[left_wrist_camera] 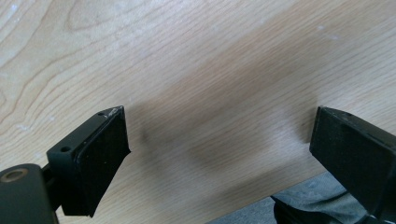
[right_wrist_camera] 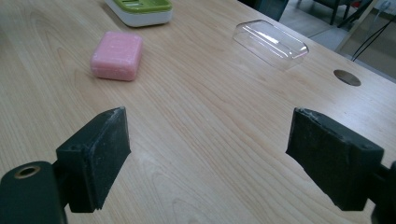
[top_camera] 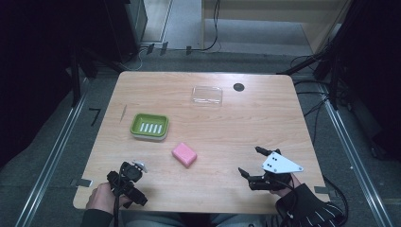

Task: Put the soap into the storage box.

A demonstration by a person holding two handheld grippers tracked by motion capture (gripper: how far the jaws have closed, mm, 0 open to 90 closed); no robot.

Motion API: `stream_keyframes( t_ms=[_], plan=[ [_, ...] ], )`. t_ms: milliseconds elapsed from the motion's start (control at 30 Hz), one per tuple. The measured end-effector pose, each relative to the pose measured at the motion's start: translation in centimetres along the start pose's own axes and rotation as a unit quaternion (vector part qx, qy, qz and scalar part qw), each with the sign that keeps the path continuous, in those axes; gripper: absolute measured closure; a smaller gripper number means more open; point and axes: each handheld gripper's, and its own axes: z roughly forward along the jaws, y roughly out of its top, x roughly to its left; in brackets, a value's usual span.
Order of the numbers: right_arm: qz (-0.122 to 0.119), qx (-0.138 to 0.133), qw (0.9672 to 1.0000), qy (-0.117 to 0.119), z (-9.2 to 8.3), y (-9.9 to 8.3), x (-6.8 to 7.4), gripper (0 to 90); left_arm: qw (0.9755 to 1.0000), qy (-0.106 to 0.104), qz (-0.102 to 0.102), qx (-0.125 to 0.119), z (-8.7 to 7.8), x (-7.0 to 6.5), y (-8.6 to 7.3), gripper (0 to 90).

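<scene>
A pink soap bar (top_camera: 184,154) (right_wrist_camera: 117,56) lies near the middle of the wooden table (top_camera: 265,123). Behind it to the left sits a green soap dish (top_camera: 150,126) (right_wrist_camera: 140,9) with a slotted insert. A clear plastic lid (top_camera: 207,95) (right_wrist_camera: 271,43) rests toward the far edge. My left gripper (top_camera: 126,176) (left_wrist_camera: 219,126) is at the front left corner, open over bare wood, nothing between its jaws. My right gripper (top_camera: 249,160) (right_wrist_camera: 208,123) stands open at the front right, facing the soap and the lid from a distance, with nothing held.
A round dark hole (top_camera: 239,87) (right_wrist_camera: 347,77) sits in the tabletop right of the lid. A thin small stick (top_camera: 124,112) lies left of the dish. The table's front edge runs just under my left gripper. Cables and metal rails line the floor around the table.
</scene>
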Motion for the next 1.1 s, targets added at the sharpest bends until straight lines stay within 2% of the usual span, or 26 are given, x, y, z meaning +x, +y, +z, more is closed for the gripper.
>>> stream_keyframes(
  t_ms=[400, 600, 1100],
  plan=[
    [-0.002, -0.002, 1.0000, -0.003, -0.1, 0.0, 0.1, 13.8, 0.9998, 0.000, 0.019, 0.002, -0.1, -0.7, 0.9, 5.1],
    [-0.003, 0.001, 1.0000, -0.003, -0.1, -0.1, 0.0, 13.9, 0.9995, 0.000, 0.031, 0.005, -0.1, -1.0, 1.8, 5.1],
    [-0.002, 0.001, 1.0000, -0.002, -0.1, 0.0, 0.0, 13.8, 0.9987, -0.007, 0.049, -0.008, -0.5, -1.6, 3.4, 5.1]
  ],
)
